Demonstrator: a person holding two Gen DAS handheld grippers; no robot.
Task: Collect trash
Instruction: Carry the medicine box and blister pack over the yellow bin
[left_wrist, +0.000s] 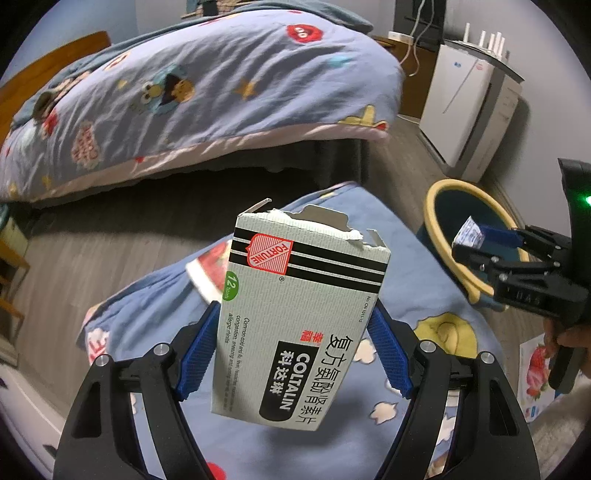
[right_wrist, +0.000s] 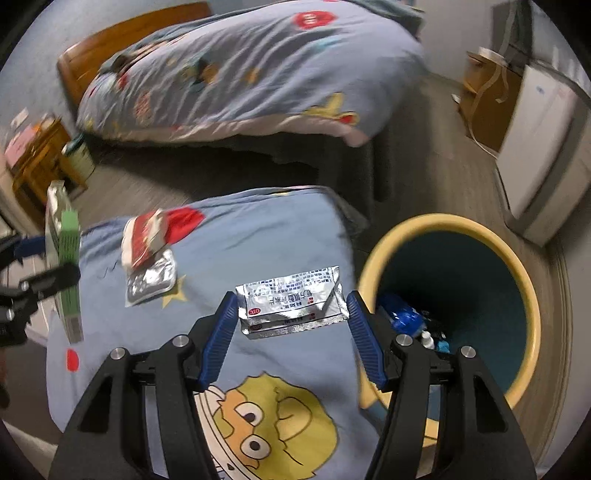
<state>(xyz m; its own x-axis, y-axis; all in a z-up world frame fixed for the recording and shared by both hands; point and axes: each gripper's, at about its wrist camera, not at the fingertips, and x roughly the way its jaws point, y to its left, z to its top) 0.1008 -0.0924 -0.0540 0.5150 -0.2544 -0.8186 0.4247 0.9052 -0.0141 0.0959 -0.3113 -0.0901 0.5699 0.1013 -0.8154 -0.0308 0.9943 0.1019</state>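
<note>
Foil sachet (right_wrist: 291, 301) in right gripper (right_wrist: 291, 314), seemingly beside bin rim (right_wrist: 373, 254)

We see both views in dim, even indoor light with no window or lamp in sight. Under the bed (left_wrist: 184, 92) lies deep shadow. The medicine box (left_wrist: 295, 317) is sharp and casts a soft shadow on the cloth below it. In the right wrist view, motion blur smears the bed (right_wrist: 240, 74). Fisheye bending curves both frames, with black corners.

R gripper (right_wrist: 291, 325) clamps foil sachet (right_wrist: 291, 304) beside bin (right_wrist: 373, 254).
</note>
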